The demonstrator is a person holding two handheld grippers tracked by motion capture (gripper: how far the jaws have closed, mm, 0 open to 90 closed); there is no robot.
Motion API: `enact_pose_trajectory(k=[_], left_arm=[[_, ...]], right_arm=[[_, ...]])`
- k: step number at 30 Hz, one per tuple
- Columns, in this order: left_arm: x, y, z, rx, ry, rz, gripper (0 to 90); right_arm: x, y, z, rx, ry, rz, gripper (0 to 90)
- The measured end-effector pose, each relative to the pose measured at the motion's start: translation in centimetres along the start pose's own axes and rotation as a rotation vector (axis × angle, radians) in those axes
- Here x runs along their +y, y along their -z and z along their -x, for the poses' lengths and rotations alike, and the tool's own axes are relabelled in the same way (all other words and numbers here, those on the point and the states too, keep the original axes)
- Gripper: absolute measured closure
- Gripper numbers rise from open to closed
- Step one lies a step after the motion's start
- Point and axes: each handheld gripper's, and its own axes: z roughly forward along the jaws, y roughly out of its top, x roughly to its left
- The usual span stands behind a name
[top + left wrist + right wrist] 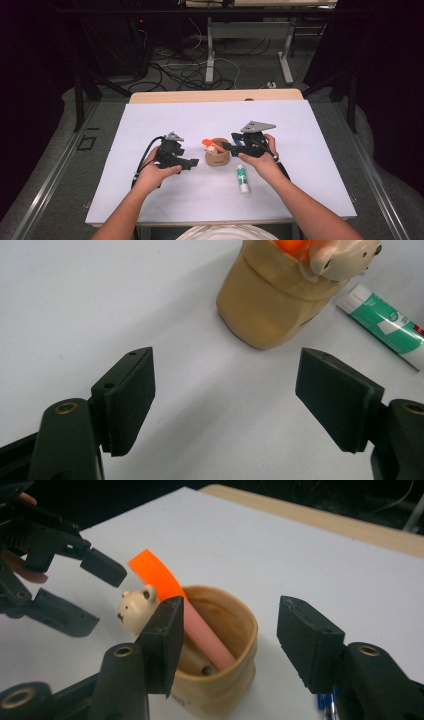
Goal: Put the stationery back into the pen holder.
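Nearest thing: black ribbed pads of my right gripper (227, 645), standing apart over the cup with nothing pressed between them.
Cup: a short tan ceramic-looking cup (220, 680) sits near the middle of the white table sheet (300, 150), directly under my right jaws, its mouth at twelve o'clock from their tips.
Contents: a pink pen with a bright orange flat top (175, 605) leans in the cup toward ten o'clock, and a cream bear-head pen topper (136, 609) pokes out just beside it at the rim.
Handling: I judge the pens light and stiff, their smooth barrels a bit slippery; best pinched across the pink shaft just below the orange end. The cup looks rigid but tippable if a pen drags on its rim.
Left gripper: my left gripper (225, 405) is released, jaws spread and empty, hovering at nine o'clock from the cup and near it.
Farther out: a white glue stick with a green label (242, 179) lies flat on the sheet at five o'clock from the cup, apart from it.
Judgement: loading of the cup seems underway, the glue stick next.
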Motion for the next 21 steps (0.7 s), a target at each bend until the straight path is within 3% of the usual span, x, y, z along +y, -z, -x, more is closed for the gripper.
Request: enact_pose_trajectory(k=[6,8,16,21], left_arm=[[0.0,0.1,0.0,0.003,0.002,-0.005,24.5],[0.0,0.1,0.0,0.004,0.004,-0.001,24.5],[-0.1,0.2,-0.1,0.004,0.02,0.006,24.5],[-0.1,0.2,-0.1,0.006,0.042,0.005,24.5]], right_arm=[[0.4,1.2,0.0,-0.02,-0.033,-0.103,34.6],[0.4,1.5,0.0,-0.019,-0.072,-0.108,31.7],[0.6,2.2,-0.1,-0.054,-0.156,-0.13,15.9],[0.4,2.4,-0.2,-0.064,-0.199,-0.139,14.4]])
